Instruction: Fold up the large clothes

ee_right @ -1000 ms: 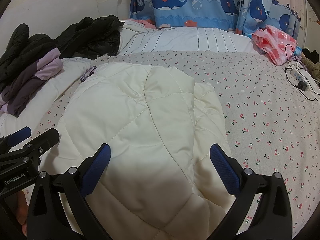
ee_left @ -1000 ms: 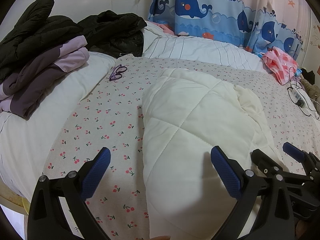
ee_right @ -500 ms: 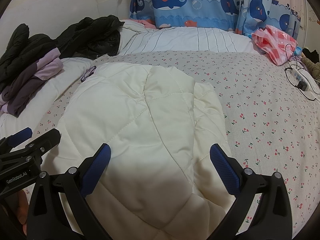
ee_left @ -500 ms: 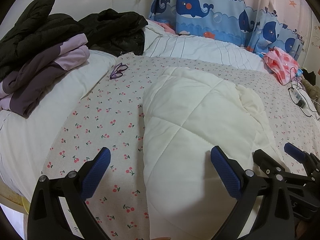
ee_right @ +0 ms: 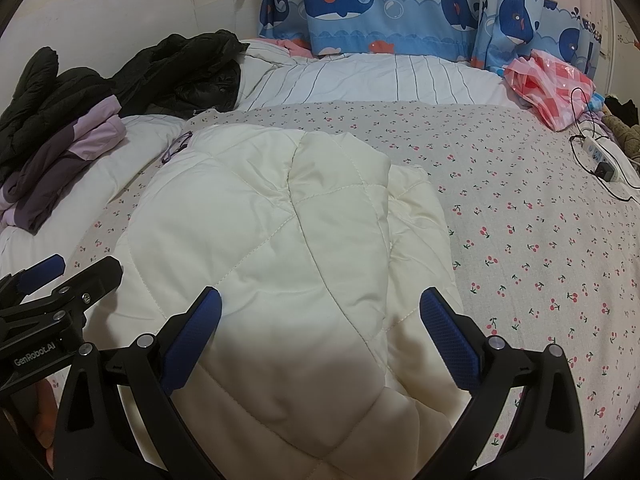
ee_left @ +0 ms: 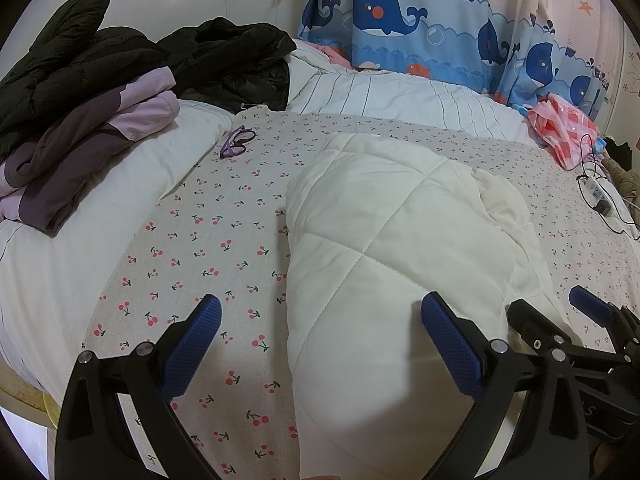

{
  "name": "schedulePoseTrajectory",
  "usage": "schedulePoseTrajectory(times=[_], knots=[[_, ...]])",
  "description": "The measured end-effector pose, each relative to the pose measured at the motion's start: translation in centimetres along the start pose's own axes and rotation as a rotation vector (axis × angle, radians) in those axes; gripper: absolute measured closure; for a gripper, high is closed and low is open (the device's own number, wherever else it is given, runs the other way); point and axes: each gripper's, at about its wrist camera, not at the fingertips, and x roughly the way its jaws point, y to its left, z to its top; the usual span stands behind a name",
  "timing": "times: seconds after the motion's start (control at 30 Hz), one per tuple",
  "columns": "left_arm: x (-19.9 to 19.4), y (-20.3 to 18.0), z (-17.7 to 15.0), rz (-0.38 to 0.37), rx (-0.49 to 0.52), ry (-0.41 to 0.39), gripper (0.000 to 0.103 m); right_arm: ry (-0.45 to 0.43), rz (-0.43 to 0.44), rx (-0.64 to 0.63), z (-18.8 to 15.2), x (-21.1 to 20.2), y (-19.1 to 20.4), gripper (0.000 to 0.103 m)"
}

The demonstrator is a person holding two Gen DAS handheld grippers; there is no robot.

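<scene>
Cream quilted jacket (ee_left: 392, 248) lies folded near the bed's (ee_left: 208, 240) front edge. Left gripper (ee_left: 320, 340) and right gripper (ee_right: 320, 332) hover above it, 2 sets of jaws wide apart, empty. Purple glasses (ee_left: 237, 142) lie toward the left edge.

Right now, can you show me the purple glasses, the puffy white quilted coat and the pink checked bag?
purple glasses (ee_left: 237, 142): left wrist view, on the lenses.
puffy white quilted coat (ee_right: 280, 216): right wrist view, middle panel.
pink checked bag (ee_right: 548, 84): right wrist view, crumpled middle.
</scene>
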Motion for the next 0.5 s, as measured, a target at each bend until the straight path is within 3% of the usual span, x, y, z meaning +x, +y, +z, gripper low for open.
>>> schedulePoseTrajectory(times=[0.37, 0.5], knots=[[0.35, 0.21, 0.21, -0.016, -0.017, 0.009, 0.007, 0.000, 0.001, 0.001, -0.04, 0.06, 0.01, 0.007], [0.66, 0.62, 0.17, -0.069, -0.053, 0.026, 0.007, 0.001, 0.001, 0.000, -0.08, 0.09, -0.01, 0.007]])
